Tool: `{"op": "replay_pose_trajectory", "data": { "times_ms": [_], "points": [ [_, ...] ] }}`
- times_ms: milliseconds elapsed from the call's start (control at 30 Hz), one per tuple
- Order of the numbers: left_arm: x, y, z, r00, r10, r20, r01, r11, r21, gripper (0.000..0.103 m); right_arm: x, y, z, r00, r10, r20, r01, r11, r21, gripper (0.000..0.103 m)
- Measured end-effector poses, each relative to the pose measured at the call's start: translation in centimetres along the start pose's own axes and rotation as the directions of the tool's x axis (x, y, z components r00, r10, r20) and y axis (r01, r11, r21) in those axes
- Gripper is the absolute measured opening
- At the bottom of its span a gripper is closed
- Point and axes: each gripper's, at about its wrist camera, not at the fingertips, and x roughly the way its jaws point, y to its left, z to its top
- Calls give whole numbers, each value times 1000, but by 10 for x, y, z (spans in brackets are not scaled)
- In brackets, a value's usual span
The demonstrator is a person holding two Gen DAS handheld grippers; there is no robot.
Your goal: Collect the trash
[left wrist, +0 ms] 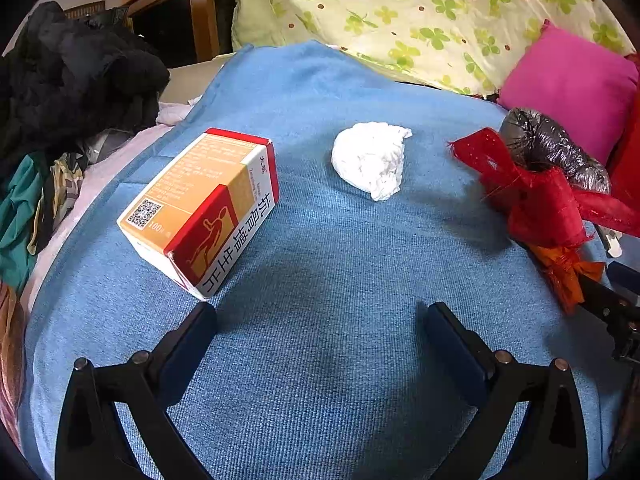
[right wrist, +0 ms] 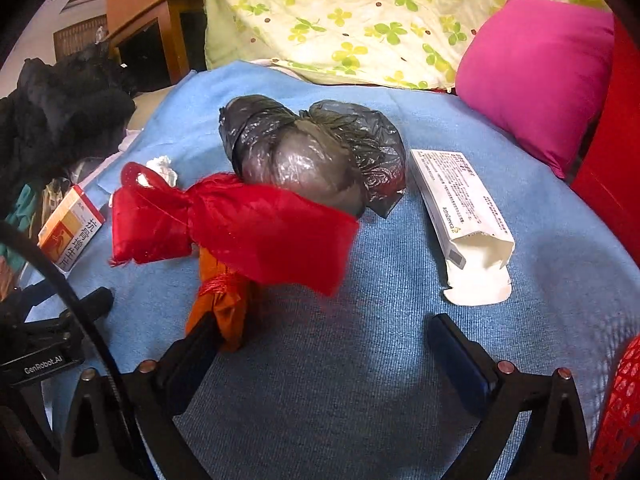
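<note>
On a blue blanket (left wrist: 320,260) lie an orange, red and white medicine box (left wrist: 204,208), a crumpled white tissue (left wrist: 370,158), a red and orange ribbon bundle (left wrist: 536,200) and a grey plastic bag (left wrist: 552,148). My left gripper (left wrist: 320,320) is open and empty, just short of the box and tissue. In the right wrist view, the ribbon bundle (right wrist: 232,224) lies in front of the grey bag (right wrist: 312,152), with an opened white carton (right wrist: 464,220) to the right. My right gripper (right wrist: 324,332) is open, its left finger beside the bundle's orange end.
A clover-print pillow (left wrist: 420,12) and a pink cushion (right wrist: 536,72) lie at the back. Black and mixed clothing (left wrist: 68,80) is piled at the left. A red mesh basket (right wrist: 620,408) shows at the right edge. A wooden cabinet (left wrist: 180,8) stands behind.
</note>
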Motion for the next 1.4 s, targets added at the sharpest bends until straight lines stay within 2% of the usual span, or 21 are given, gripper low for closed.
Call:
{"op": "replay_pose_trajectory", "data": {
  "times_ms": [233, 1400],
  "points": [
    [0, 2, -1, 1000, -5, 3, 5, 1000, -1, 103, 11, 21, 7, 1000, -9, 1, 9, 1000, -6, 103],
    [0, 2, -1, 1000, -5, 4, 5, 1000, -3, 103, 11, 21, 7, 1000, -5, 1, 5, 1000, -8, 103]
  ]
}}
